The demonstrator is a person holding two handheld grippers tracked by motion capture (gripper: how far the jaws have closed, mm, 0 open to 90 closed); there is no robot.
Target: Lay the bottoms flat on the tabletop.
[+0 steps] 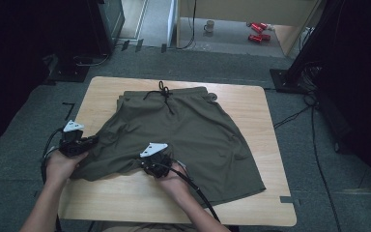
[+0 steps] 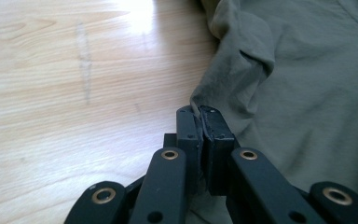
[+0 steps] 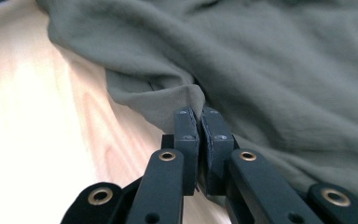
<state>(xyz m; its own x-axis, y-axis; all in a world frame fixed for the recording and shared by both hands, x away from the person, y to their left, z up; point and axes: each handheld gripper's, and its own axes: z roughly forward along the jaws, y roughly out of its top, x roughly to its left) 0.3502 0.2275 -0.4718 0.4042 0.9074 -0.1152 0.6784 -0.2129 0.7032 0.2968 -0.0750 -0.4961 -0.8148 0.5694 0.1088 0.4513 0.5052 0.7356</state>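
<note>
Jaws of both grippers pinch soft olive shorts (image 1: pixel 188 130) (creased fabric).

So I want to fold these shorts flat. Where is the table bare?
Bare wood of the table runs right of the shorts, along the near edge under the hem, and at the far left corner. It is crowded near left, where left claw and right claw pinch the leg.

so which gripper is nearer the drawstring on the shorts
Right. The right gripper pinches the hem at mid-shorts, below the drawstring; the left gripper grips the outer edge farther left.
</note>
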